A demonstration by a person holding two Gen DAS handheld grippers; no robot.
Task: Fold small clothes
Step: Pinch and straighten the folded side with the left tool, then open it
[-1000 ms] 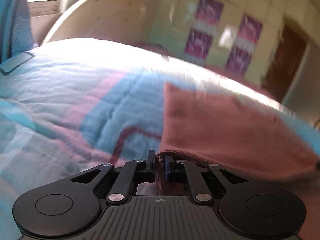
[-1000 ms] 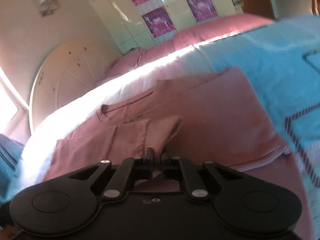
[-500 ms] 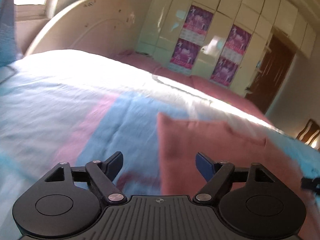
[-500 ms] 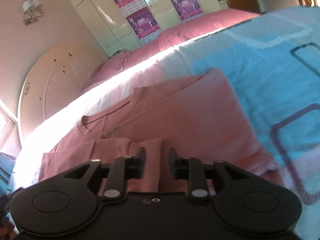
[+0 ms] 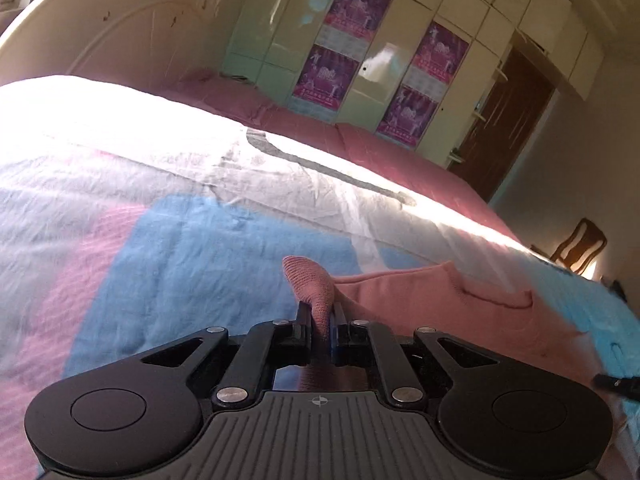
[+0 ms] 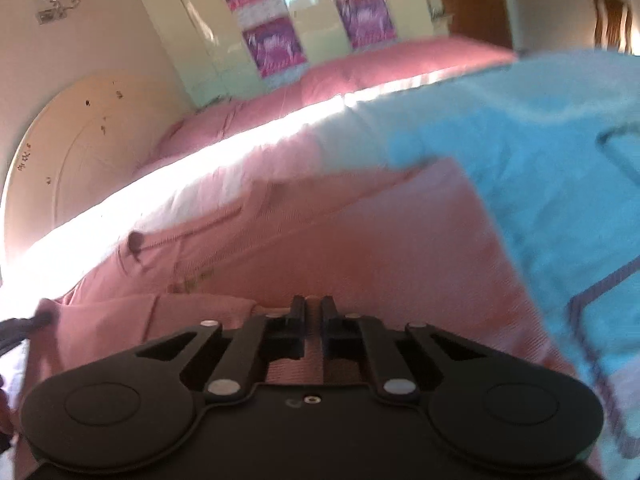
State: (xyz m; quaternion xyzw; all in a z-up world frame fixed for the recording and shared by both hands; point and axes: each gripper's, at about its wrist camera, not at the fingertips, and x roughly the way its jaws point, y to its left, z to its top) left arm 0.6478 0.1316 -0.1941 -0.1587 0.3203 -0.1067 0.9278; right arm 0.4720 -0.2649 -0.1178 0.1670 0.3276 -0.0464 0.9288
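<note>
The pink shirt (image 6: 360, 248) lay spread on the bed's blue-and-pink quilt (image 5: 192, 240), its neckline toward the headboard (image 5: 120, 32) and one sleeve already turned in over the body at the near left of the right wrist view. In the left wrist view a ridge of its fabric (image 5: 314, 292) stood up between the fingers of the left gripper (image 5: 320, 320), whose jaws had just closed and were pinched on it, the cloth bunching out ahead of the tips. The right gripper (image 6: 313, 312) sat low over the shirt's lower body with its jaws drawn nearly together; they too had just been closing, and pink cloth showed in the narrow gap, so it seemed to be nipping the fabric, though motion blur left that less certain. The step in hand looked like taking a fresh two-point grip for the next fold. That move would call for lifting both pinches together and keeping the edge taut, so that the tucked sleeve was not dragged loose.
</note>
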